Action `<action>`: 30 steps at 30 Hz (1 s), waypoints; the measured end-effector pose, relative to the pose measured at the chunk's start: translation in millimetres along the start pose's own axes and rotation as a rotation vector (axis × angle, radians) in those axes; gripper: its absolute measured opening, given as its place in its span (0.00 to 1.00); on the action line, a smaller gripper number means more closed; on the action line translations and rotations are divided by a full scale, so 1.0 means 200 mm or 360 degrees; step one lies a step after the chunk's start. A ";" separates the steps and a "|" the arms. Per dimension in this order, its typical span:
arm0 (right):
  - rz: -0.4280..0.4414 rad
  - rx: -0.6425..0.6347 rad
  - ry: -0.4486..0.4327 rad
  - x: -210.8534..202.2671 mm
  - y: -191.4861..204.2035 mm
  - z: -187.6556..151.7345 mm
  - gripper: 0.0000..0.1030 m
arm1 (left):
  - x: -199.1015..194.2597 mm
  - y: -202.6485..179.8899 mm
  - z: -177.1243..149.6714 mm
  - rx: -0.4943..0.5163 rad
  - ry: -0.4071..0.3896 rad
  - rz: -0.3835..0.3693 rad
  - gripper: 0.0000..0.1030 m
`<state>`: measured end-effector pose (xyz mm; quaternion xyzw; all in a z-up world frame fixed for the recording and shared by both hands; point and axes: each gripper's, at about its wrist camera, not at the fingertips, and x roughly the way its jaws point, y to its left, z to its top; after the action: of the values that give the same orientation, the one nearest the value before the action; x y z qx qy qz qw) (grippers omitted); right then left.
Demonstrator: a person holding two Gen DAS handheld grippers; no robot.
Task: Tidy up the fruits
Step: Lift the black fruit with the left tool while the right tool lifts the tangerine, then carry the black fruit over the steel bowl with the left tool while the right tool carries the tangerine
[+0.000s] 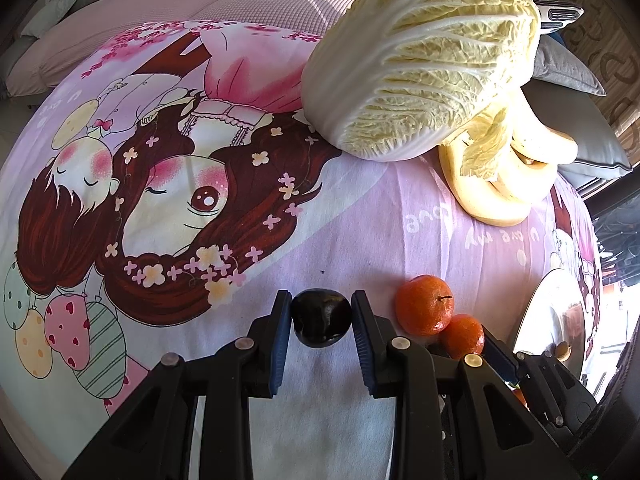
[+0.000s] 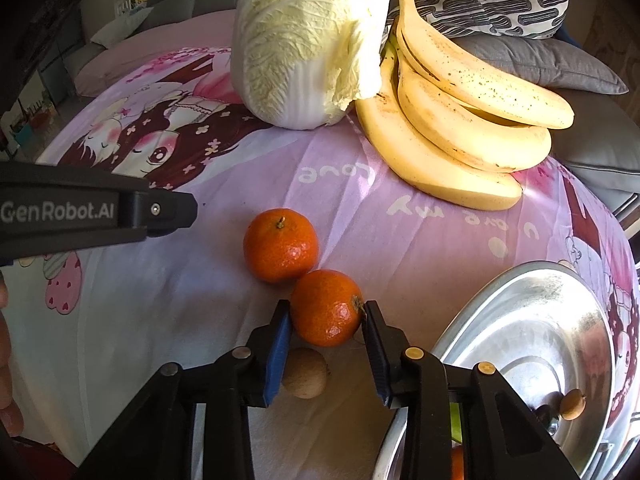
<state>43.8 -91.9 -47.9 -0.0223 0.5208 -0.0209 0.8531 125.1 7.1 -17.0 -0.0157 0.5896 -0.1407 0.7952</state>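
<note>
Pink cotton with a printed cartoon covers the whole work surface, a bedsheet creased in soft folds and lit by hard sun. Its widest bare stretch lies in the left wrist view's lower centre and left, where nothing stands on the print.

At lower centre of that view the left gripper has its blue ribbed pads pressed onto a small dark fruit — glossy, nearly black, rounded, pinched on both sides. Just right of it sit two tangerines, and the right gripper's black frame crowds the lower right corner.

In the right wrist view the right gripper brackets the nearer tangerine at lower centre; both pads meet its dimpled orange skin, the stem stub against the right pad. The farther tangerine touches it from the upper left. A small tan, matte round fruit lies on the sheet below the held one, partly behind the left pad.

A shiny metal basin fills the lower right, its rim just beside the right finger; another tan fruit rests inside. A napa cabbage, crinkled and pale, stands at upper centre, with a bunch of speckled yellow bananas touching it on the right. Grey and patterned cushions close off the upper right edge. The left gripper's black arm juts in from the left — marked with white lettering.
</note>
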 end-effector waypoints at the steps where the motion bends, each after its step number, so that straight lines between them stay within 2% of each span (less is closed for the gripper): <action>1: 0.0000 0.0004 -0.0006 -0.01 0.00 0.00 0.37 | 0.00 0.00 0.00 -0.0004 0.0000 -0.0001 0.30; 13: 0.0018 0.0101 -0.0144 -0.20 -0.07 0.00 0.37 | -0.08 0.04 0.01 -0.0045 -0.0068 -0.0005 0.30; 22: 0.0024 0.0196 -0.0142 -0.25 -0.14 -0.03 0.37 | -0.14 0.00 0.00 -0.0019 -0.0104 -0.0020 0.30; 30: -0.0015 0.0402 -0.0109 -0.28 -0.34 -0.07 0.37 | -0.16 -0.07 -0.01 -0.0001 -0.0108 -0.0067 0.30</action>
<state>4.9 -156.5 0.0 0.0822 0.4846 -0.0896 0.8662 112.4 0.5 14.5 -0.0331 0.5619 -0.1565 0.8116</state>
